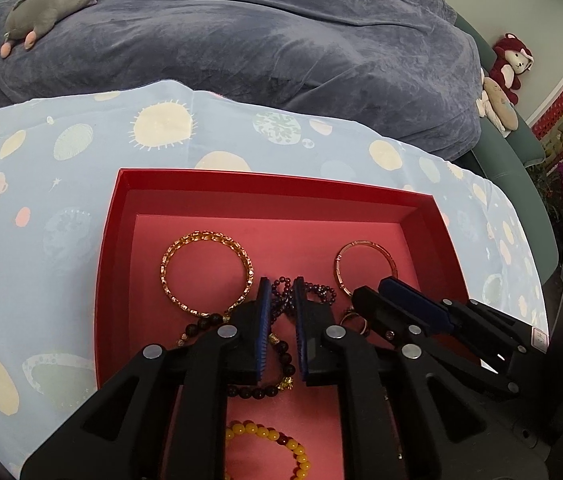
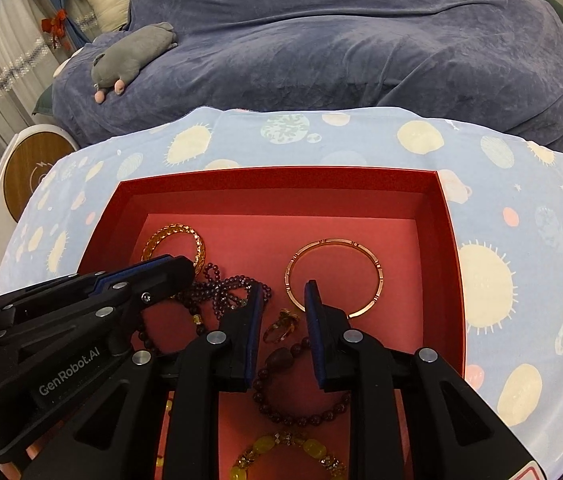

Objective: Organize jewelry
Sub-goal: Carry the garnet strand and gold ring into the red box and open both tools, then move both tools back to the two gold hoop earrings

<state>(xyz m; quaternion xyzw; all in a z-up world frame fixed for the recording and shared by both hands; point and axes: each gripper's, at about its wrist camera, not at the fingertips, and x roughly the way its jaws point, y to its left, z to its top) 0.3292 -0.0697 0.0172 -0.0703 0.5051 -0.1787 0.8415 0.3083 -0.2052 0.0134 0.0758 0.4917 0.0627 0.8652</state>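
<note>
Red box (image 1: 129, 240) on the surface holds the jewelry; both grippers, left (image 1: 281, 320) and right (image 2: 283, 320), are poised with fingers slightly parted, nothing gripped. Tangled purple beads (image 1: 317, 292) could be dragged along if snagged.

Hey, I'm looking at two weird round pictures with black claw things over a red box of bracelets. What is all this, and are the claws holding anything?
Those claws are hand-held two-finger grippers, one in each of a person's hands, each carrying a wide-angle camera. One picture looks along the left gripper, the other along the right gripper; each also shows its partner from the side.

Both hang over an open red box on a blue patterned cloth. Inside lie a gold bangle, a thinner rose-gold bangle, a purple bead strand, a ring, dark bead bracelets and yellow bead bracelets.

Each gripper's jaws stand slightly apart. The beads and ring seen between them lie on the box floor, so nothing looks gripped.
</note>
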